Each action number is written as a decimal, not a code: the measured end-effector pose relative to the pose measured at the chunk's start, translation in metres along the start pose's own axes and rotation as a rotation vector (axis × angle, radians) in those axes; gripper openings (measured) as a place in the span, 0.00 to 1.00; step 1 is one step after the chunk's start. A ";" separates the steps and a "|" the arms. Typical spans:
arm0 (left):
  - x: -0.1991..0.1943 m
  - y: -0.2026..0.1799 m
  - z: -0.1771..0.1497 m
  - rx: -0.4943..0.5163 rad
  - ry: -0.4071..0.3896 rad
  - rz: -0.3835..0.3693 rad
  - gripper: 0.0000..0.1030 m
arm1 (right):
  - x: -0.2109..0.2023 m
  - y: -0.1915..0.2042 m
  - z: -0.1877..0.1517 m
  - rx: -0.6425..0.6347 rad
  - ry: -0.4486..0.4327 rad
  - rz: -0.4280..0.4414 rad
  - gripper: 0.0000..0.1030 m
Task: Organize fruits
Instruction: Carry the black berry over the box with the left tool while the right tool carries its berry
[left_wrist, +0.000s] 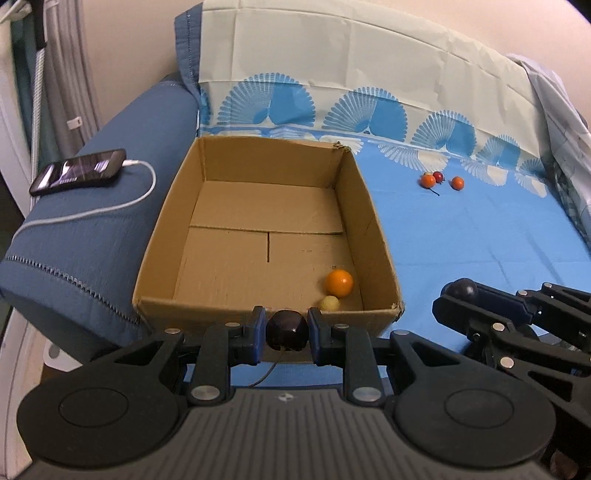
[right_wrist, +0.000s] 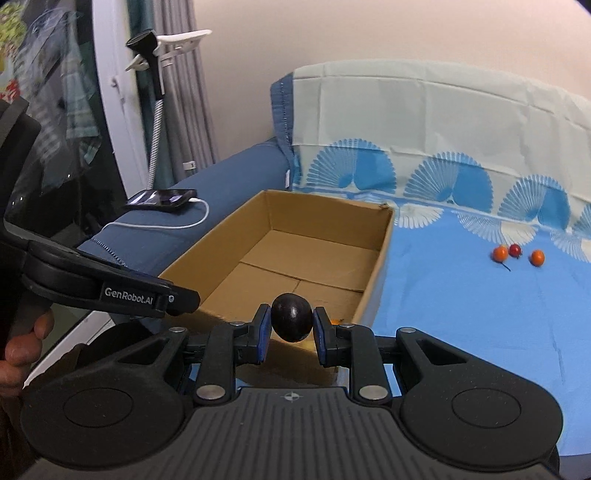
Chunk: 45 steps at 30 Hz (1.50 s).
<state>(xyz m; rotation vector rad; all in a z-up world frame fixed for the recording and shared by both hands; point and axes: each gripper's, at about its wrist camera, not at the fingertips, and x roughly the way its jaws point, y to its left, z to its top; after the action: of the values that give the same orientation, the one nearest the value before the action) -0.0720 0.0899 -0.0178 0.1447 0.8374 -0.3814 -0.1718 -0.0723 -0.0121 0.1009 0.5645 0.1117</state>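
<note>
An open cardboard box (left_wrist: 258, 221) sits on a blue patterned sheet; it also shows in the right wrist view (right_wrist: 295, 258). Inside, near its front right corner, lie an orange fruit (left_wrist: 338, 283) and a small pale yellow fruit (left_wrist: 329, 303). My left gripper (left_wrist: 287, 332) is shut on a dark plum (left_wrist: 287, 329) at the box's near wall. My right gripper (right_wrist: 291, 325) is shut on a second dark plum (right_wrist: 291, 317), held at the box's near right corner; it shows in the left wrist view (left_wrist: 461, 295). Three small red and orange fruits (left_wrist: 439, 181) lie far right on the sheet (right_wrist: 517, 254).
A phone (left_wrist: 77, 175) on a white charging cable lies on the blue sofa arm (left_wrist: 92, 240) left of the box. A clamp stand (right_wrist: 155, 74) rises behind it. The sheet (left_wrist: 480, 240) spreads right of the box, up the backrest.
</note>
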 end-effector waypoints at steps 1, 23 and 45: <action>-0.001 0.002 -0.001 -0.006 -0.003 -0.002 0.26 | 0.000 0.003 0.000 -0.005 0.002 0.000 0.24; -0.006 0.016 -0.005 -0.062 -0.022 -0.017 0.26 | 0.000 0.022 -0.001 -0.059 0.011 -0.009 0.24; 0.015 0.029 0.009 -0.095 0.001 -0.008 0.26 | 0.025 0.016 0.003 -0.038 0.064 -0.023 0.24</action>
<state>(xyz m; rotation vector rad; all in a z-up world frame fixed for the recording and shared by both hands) -0.0455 0.1107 -0.0236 0.0529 0.8561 -0.3486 -0.1503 -0.0536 -0.0207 0.0538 0.6268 0.1035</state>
